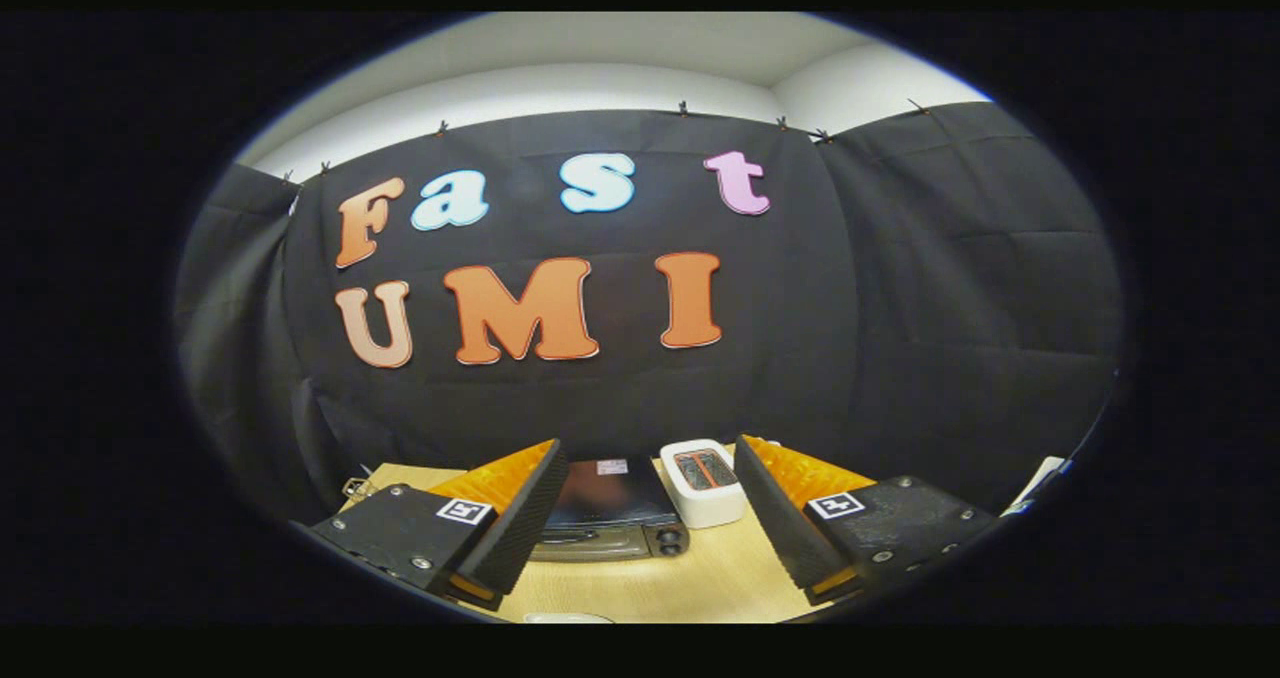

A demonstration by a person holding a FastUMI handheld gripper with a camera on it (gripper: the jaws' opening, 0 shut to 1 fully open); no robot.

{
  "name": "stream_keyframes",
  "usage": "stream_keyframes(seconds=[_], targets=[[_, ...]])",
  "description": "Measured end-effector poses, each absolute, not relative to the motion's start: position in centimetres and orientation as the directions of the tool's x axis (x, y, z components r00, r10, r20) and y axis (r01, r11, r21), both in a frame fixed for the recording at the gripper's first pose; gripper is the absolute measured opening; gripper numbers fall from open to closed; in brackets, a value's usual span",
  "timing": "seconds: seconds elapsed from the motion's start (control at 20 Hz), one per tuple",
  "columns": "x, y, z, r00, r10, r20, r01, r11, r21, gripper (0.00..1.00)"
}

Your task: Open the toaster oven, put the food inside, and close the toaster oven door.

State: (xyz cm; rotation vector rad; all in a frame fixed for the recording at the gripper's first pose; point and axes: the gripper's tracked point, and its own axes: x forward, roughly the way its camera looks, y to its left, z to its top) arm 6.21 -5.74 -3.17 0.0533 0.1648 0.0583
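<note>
Hovering above a light wooden table [700, 578], the gripper [650, 528] is held with its two fingers spread wide apart and nothing clasped between them. The black toaster oven [610, 518] is seen just beyond the fingers, framed in the gap between them, its door closed. A white toaster [703, 483] is set touching its right side.
</note>
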Motion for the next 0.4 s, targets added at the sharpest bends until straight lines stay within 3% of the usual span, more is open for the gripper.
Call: stream_keyframes(seconds=[0.4], targets=[[6.1, -8.6, -3.2, 0.983, 0.094, -0.156, -0.077, 0.991, 0.111, 0.99]])
